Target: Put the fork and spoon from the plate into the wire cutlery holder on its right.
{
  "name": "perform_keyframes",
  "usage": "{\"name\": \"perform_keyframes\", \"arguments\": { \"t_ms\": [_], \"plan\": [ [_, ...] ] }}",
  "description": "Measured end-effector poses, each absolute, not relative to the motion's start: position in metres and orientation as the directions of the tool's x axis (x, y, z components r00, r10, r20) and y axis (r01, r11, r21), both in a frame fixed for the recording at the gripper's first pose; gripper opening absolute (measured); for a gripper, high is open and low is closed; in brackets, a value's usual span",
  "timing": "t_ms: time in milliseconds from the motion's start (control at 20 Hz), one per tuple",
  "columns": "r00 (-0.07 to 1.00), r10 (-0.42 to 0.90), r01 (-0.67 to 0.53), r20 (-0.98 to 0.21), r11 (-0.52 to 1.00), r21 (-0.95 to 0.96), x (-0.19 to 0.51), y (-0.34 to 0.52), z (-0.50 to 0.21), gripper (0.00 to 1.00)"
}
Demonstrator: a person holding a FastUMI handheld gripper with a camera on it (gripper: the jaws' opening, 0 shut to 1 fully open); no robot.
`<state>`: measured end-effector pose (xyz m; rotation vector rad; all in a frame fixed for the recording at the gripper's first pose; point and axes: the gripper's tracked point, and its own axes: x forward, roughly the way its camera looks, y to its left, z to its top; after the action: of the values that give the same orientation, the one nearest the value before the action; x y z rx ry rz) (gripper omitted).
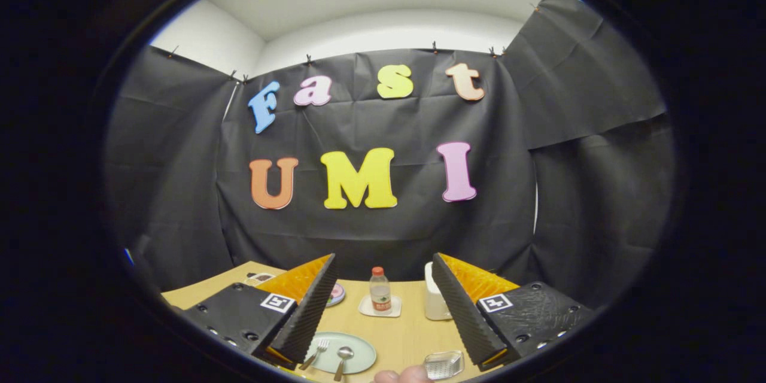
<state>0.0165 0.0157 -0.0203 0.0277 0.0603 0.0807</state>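
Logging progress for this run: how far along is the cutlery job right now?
Nothing looks done yet. The fork and spoon both lie on the plate, and the wire cutlery holder to its right looks empty. The gripper hangs open above the table, holding nothing, its fingers apart. Both pieces are left to pick up and drop into the holder.

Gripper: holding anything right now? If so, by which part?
Nothing held. The gripper is open, fingers wide apart above the table. The fork and spoon lie on the plate, the wire cutlery holder to its right.
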Motion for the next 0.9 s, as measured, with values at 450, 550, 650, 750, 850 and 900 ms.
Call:
{"name": "perform_keyframes", "arguments": {
  "t_ms": [450, 550, 650, 750, 850, 900],
  "plan": [
    [0.944, 0.165, -0.162, -0.285, 0.986, 0.035, 0.008, 0.047, -0.097, 0.95],
    [0.92, 0.165, -0.166, -0.355, 0.986, 0.028, 0.003, 0.058, -0.125, 0.96],
    [0.896, 0.165, -0.169, -0.412, 0.985, 0.026, 0.0, 0.068, -0.15, 0.96],
    [0.869, 0.153, -0.165, -0.471, 0.986, 0.015, 0.001, 0.076, -0.176, 0.96],
    [0.829, 0.17, -0.183, -0.533, 0.983, 0.029, 0.0, 0.091, -0.203, 0.96],
    [0.806, 0.166, -0.184, -0.568, 0.983, 0.025, 0.0, 0.095, -0.218, 0.96]
  ]
}}
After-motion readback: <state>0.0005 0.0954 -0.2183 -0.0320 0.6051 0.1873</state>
